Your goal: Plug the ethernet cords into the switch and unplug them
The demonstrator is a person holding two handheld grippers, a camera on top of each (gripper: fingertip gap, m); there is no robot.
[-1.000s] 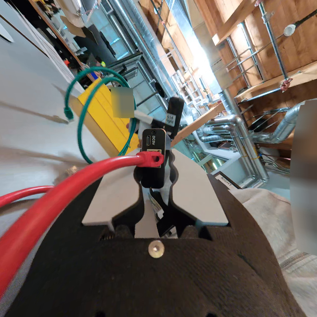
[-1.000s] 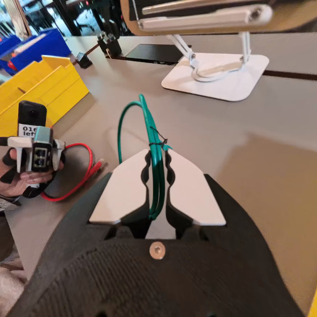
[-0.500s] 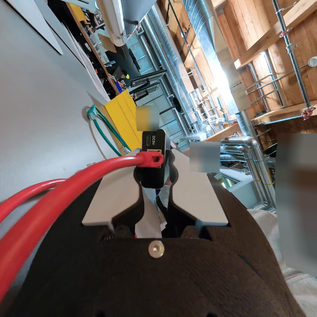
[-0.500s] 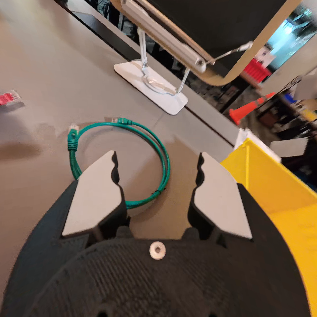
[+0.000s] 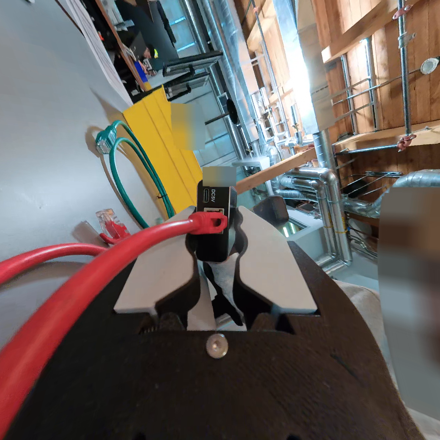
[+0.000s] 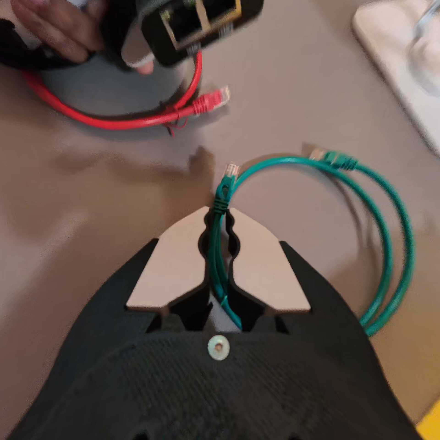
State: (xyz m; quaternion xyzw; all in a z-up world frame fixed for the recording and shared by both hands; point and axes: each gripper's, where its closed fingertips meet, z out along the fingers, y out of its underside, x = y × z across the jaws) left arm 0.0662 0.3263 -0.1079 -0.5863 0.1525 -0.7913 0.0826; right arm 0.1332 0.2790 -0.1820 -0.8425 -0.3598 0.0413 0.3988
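Observation:
My left gripper [image 5: 215, 210] is shut on a small black switch [image 5: 213, 240] and holds it above the grey table. A red ethernet cord [image 5: 133, 240] is plugged into the switch's side; its free plug [image 5: 109, 220] lies on the table. In the right wrist view the switch [image 6: 190, 26] shows two open ports at the top, blurred, beside a hand [image 6: 59, 31]. My right gripper [image 6: 219, 212] is shut on a green ethernet cord [image 6: 217, 257] just behind its plug [image 6: 226, 185], which points toward the switch. The cord's loop [image 6: 385, 226] and its other plug [image 6: 335, 158] lie on the table.
A yellow bin [image 5: 157, 147] stands beyond the green cord [image 5: 133, 166]; its corner shows in the right wrist view [image 6: 431, 423]. A white stand base [image 6: 392, 66] sits at the far right. The red cord's loop [image 6: 114, 121] lies under the switch.
My right gripper, open above the green cord half a second ago, has shut on it just behind one plug and turned toward the switch. My left gripper still holds the switch.

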